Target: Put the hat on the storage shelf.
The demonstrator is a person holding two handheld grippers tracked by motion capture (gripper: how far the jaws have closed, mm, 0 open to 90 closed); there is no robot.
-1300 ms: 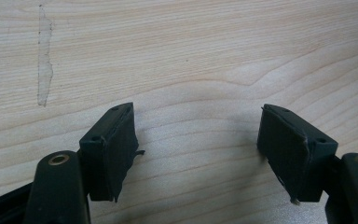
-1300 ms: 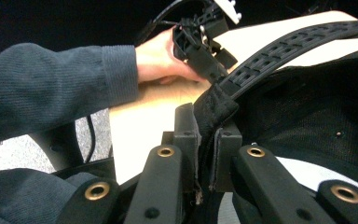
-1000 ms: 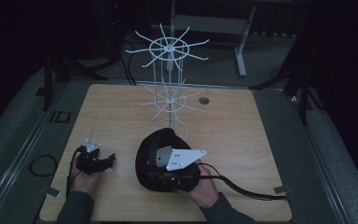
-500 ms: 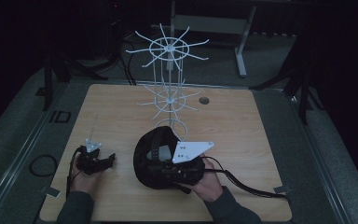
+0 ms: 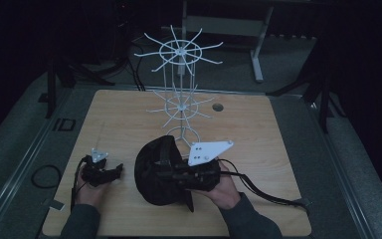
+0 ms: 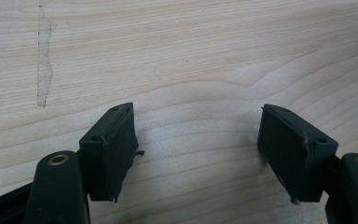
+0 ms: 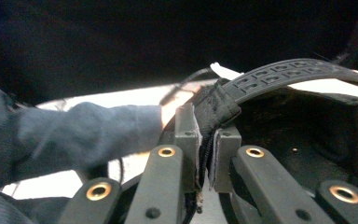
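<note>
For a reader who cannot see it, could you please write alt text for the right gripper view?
The right gripper is closed on the edge of a black cap, next to its perforated adjustment strap. To the left lies the person's other forearm in a dark sleeve, resting on the bright wooden table.

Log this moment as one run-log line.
right tongs: shut on black cap edge | left tongs: open, empty, over table | white rack: upright, bare

Black cap [image 5: 156,172] near table's front centre, just before the white wire rack [image 5: 179,94]. Inside faces up; rear edge with perforated adjuster strap [image 7: 284,74] pinched in right gripper [image 7: 205,154].
</note>
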